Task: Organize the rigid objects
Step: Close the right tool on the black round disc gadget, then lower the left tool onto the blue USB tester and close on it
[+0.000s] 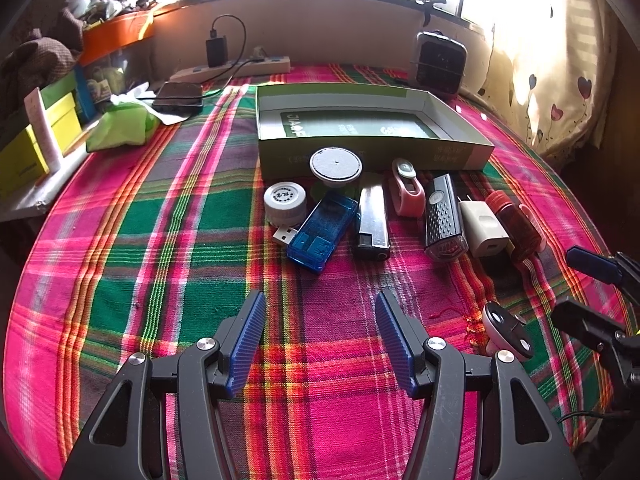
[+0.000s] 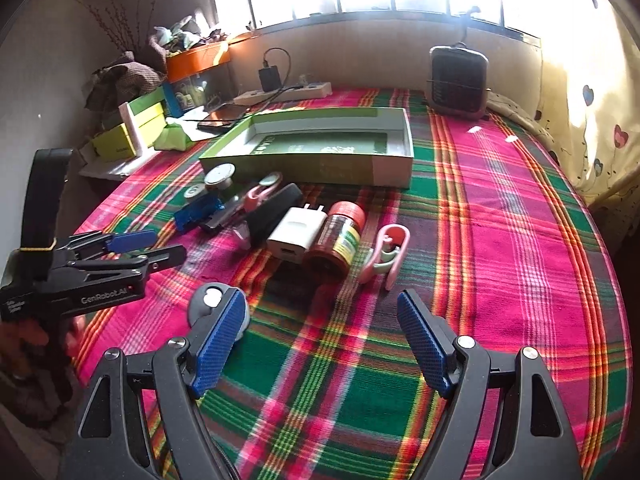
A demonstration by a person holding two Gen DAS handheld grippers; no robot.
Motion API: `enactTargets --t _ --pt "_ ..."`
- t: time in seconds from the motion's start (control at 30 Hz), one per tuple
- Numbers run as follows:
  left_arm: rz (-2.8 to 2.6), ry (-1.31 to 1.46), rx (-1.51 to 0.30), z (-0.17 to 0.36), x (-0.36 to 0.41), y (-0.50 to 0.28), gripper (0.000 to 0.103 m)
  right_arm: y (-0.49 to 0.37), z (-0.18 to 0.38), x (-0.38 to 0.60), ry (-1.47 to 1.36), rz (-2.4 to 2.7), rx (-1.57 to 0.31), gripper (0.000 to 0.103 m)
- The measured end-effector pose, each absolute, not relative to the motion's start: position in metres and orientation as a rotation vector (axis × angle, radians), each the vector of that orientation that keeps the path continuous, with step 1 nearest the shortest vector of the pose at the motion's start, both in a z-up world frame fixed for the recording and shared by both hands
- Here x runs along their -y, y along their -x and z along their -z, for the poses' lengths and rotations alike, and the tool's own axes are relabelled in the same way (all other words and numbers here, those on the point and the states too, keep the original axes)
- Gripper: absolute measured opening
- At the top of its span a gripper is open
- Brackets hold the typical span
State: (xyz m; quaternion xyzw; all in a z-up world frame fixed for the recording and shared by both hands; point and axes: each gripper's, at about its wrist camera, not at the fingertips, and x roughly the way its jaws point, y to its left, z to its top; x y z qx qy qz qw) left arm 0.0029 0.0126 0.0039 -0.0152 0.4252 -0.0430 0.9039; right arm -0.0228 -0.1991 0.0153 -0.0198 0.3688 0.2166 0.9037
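Observation:
A row of small items lies on the plaid cloth in front of an open green box [image 1: 372, 152]: round white disc [image 1: 336, 162], white cap [image 1: 285, 200], blue USB tester [image 1: 322, 232], black lighter [image 1: 372, 216], pink clip [image 1: 408, 188], black torch [image 1: 442, 216], white charger [image 1: 486, 228], brown bottle [image 1: 514, 224]. My left gripper [image 1: 320, 300] hovers open just short of the row, holding nothing. My right gripper [image 2: 322, 300] is open too, facing the bottle [image 2: 338, 240], the charger [image 2: 296, 234] and a second pink clip [image 2: 386, 256]. A grey round piece [image 2: 208, 304] lies beside its left finger.
A dark heater [image 1: 440, 62] stands at the back right beside a curtain. A power strip [image 1: 236, 70], a phone [image 1: 178, 98], a green pack [image 1: 120, 126] and yellow-green boxes [image 1: 24, 156] crowd the back left. Bare plaid cloth [image 2: 500, 240] stretches right of the items.

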Motion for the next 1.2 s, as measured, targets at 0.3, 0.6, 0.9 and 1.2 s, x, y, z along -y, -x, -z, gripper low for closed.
enactTargets --t 0.3,0.6,0.9,1.2 --pt "0.111 0.064 -0.866 -0.010 -0.022 -0.006 0.057 0.026 -0.005 0.151 0.177 -0.604 -0.805 0.079" --pt "0.131 0.050 -0.862 -0.012 -0.020 -0.026 0.057 0.024 0.006 0.134 0.240 -0.604 -0.836 0.052" --pt "0.145 0.035 -0.863 -0.009 -0.015 -0.044 0.056 0.022 0.005 0.139 0.234 -0.588 -0.827 0.039" --pt "0.175 0.049 -0.875 -0.008 -0.016 -0.044 0.048 0.017 0.004 0.144 0.213 -0.580 -0.828 0.039"
